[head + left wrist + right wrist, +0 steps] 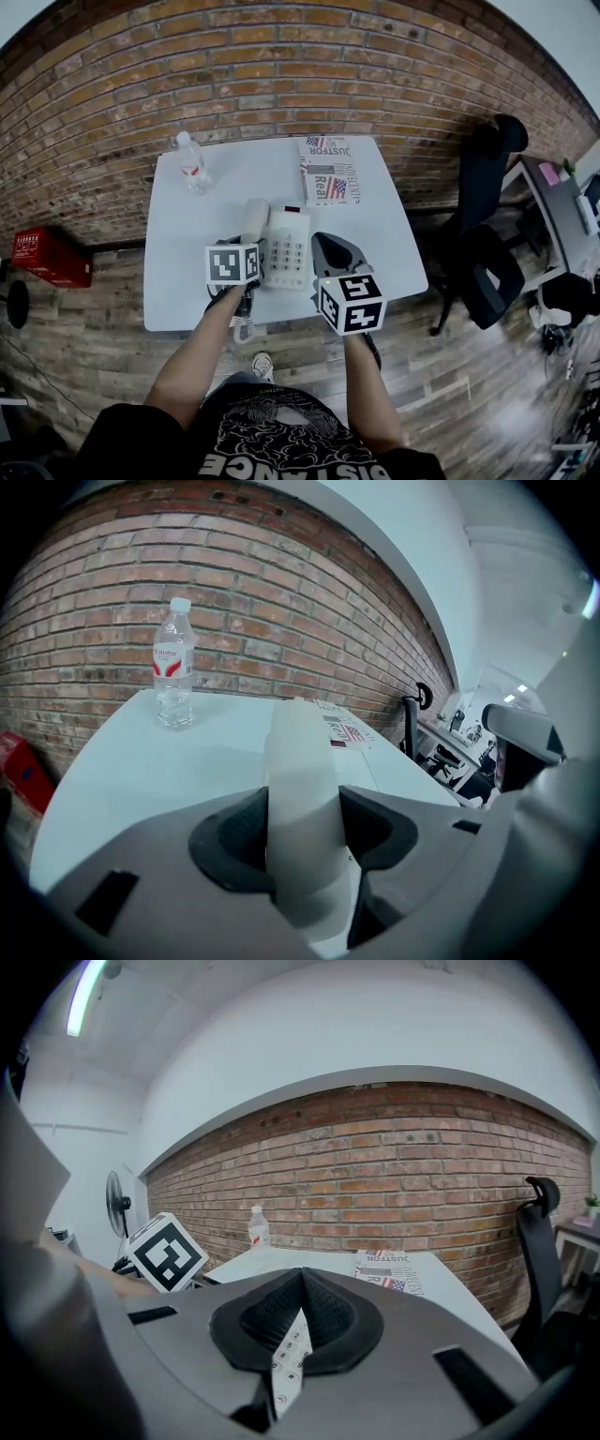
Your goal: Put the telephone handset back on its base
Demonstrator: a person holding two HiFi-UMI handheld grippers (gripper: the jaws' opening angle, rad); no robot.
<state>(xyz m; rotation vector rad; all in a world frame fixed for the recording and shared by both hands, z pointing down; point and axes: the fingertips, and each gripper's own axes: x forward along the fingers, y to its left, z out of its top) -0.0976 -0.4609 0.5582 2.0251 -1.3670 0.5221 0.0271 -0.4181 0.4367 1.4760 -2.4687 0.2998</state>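
Note:
The white telephone base (289, 249) with its keypad lies near the front of the white table (187, 272). Along the base's left side is the white handset (254, 220); I cannot tell whether it rests in the cradle. My left gripper (249, 246) is shut on the handset (300, 780), which stands up between the jaws of that gripper (302, 832). My right gripper (321, 246) hovers just right of the base, shut with its tips touching and nothing held. In the right gripper view (302, 1279), the keypad (289, 1358) shows below the tips.
A water bottle (192, 164) stands at the table's back left and a newspaper (330, 171) lies at the back right. The brick wall runs behind the table. A black office chair (487, 225) stands to the right and a red box (52, 258) on the floor to the left.

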